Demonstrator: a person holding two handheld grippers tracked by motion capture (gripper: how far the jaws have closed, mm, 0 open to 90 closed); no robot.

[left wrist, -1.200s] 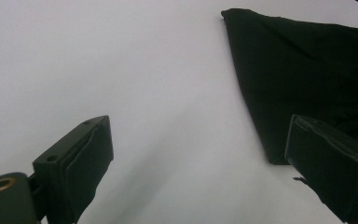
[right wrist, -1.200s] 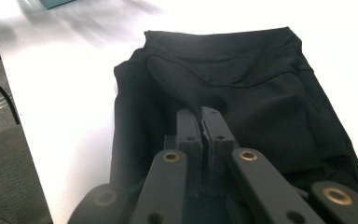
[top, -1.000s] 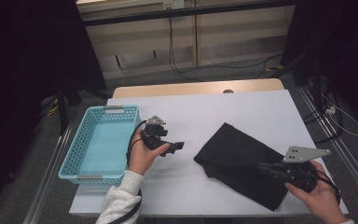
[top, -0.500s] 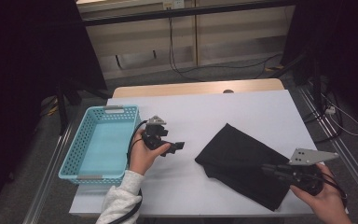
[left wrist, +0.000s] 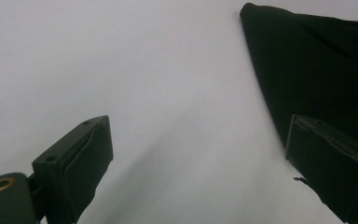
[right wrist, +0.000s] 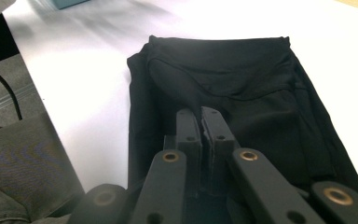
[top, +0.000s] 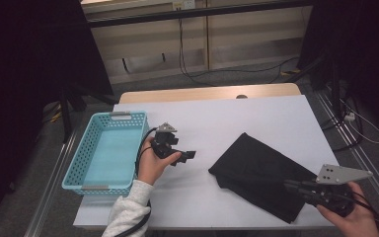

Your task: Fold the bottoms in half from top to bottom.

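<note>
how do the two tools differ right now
The left tool has its jaws wide apart over bare table; the right tool has its jaws shut, with nothing clearly pinched between them. The left tool sits beside the blue basket, short of the black cloth; the right tool lies over that cloth's near end. Both are black and hand-held.

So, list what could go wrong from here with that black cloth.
1. The right tongs are shut above the black cloth; whether any fabric is pinched cannot be told, so a pull may lift nothing or drop it.
2. The cloth's near corner lies by the table's front edge, so dragging toward the person could slide it off.
3. The left tongs are open and apart from the cloth; one-sided handling may bunch the fold.
</note>
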